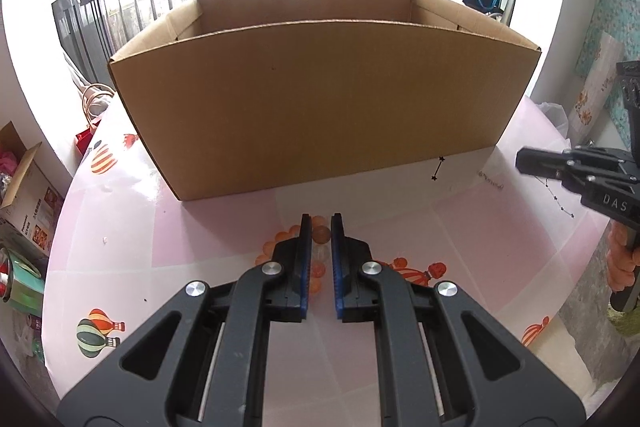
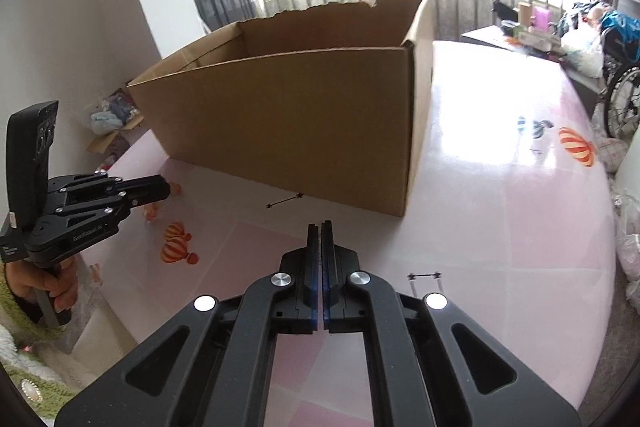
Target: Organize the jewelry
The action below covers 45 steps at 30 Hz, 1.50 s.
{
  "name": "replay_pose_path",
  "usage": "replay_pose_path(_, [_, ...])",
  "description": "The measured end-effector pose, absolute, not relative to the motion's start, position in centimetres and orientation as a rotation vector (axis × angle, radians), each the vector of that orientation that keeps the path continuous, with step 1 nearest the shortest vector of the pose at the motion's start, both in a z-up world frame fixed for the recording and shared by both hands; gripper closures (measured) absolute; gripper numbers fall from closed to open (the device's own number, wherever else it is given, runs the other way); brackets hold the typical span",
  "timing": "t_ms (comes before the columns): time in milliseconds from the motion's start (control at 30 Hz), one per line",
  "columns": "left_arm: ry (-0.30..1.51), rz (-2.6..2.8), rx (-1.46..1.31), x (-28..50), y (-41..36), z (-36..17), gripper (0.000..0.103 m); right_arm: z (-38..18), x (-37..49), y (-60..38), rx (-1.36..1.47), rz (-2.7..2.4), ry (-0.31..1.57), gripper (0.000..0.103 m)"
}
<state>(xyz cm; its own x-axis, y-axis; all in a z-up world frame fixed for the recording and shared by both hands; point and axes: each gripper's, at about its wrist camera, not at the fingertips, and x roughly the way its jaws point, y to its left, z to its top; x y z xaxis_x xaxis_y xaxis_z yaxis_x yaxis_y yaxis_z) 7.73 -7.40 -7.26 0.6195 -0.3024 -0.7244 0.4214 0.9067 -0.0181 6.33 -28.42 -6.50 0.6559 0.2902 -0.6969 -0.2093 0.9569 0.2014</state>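
Observation:
A large open cardboard box stands on the pink tablecloth; it also shows in the right wrist view. My left gripper hovers low over the table just before the box, its jaws a small gap apart around a round orange-brown bead; whether they touch it is unclear. My right gripper is shut and empty near the box's front right corner. It appears in the left wrist view at the right.
The tablecloth has balloon prints and small black star-line prints. A wheelchair and cluttered bags stand beyond the table's right edge. Boxes sit on the floor at left.

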Motion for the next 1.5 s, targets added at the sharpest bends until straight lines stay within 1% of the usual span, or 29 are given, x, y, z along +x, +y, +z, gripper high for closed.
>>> replay_pose_path(133, [0.811,-0.415,0.154,7.6,-7.2,-7.5,0.095,-6.7,6.9,-28.0,0.077,0.277,0.833,0.093])
replay_pose_path(200, [0.813,-0.413,0.151,7.6,-7.3,-7.5,0.095,-6.6,7.1,-27.9,0.062,0.284,0.835,0.087])
replay_pose_path(233, [0.815,-0.412,0.149,7.6,-7.3,-7.5,0.095,-6.7,7.5,-27.7,0.051,0.287,0.842,0.081])
replay_pose_path(267, [0.817,-0.412,0.149,7.6,-7.4,-7.6,0.095,-6.8,7.6,-27.5,0.042,0.287,0.846,0.079])
replay_pose_path(400, [0.824,-0.414,0.151,8.0,-7.6,-7.8,0.095,-7.5,8.5,-26.7,-0.011,0.286,0.874,0.08])
replay_pose_path(467, [0.823,-0.412,0.15,8.0,-7.6,-7.8,0.095,-8.0,8.5,-26.2,-0.057,0.264,0.883,0.097])
replay_pose_path(500, [0.822,-0.41,0.15,8.1,-7.6,-7.8,0.095,-8.0,8.4,-26.1,-0.073,0.268,0.879,0.1])
replay_pose_path(567, [0.821,-0.408,0.147,8.1,-7.5,-7.8,0.095,-7.9,8.2,-26.1,-0.069,0.259,0.883,0.101])
replay_pose_path(833, [0.811,-0.408,0.136,8.0,-7.3,-7.5,0.095,-6.1,6.8,-29.0,0.081,0.24,0.819,0.103])
replay_pose_path(933, [0.807,-0.407,0.132,7.9,-7.2,-7.3,0.095,-5.3,6.2,-29.3,0.093,0.244,0.803,0.103])
replay_pose_path(1033, [0.807,-0.408,0.131,7.8,-7.2,-7.2,0.095,-5.4,6.4,-28.8,0.084,0.297,0.84,0.102])
replay_pose_path(1067, [0.808,-0.408,0.13,7.8,-7.3,-7.2,0.095,-5.5,6.4,-28.4,0.051,0.286,0.854,0.1])
replay_pose_path(1133, [0.808,-0.408,0.128,7.7,-7.3,-7.1,0.095,-5.9,6.6,-27.8,-0.004,0.283,0.883,0.086])
replay_pose_path(1167, [0.808,-0.407,0.127,7.7,-7.3,-7.1,0.095,-6.0,6.7,-27.4,-0.021,0.284,0.888,0.084])
replay_pose_path(1300, [0.809,-0.405,0.126,7.6,-7.2,-7.1,0.095,-7.1,7.5,-26.7,-0.097,0.259,0.951,0.085])
replay_pose_path(1367, [0.809,-0.404,0.129,7.6,-7.1,-7.1,0.095,-7.5,7.4,-26.6,-0.109,0.27,0.953,0.099])
replay_pose_path(1500, [0.807,-0.4,0.122,7.6,-7.0,-7.1,0.095,-8.0,7.8,-26.4,-0.096,0.273,0.961,0.1])
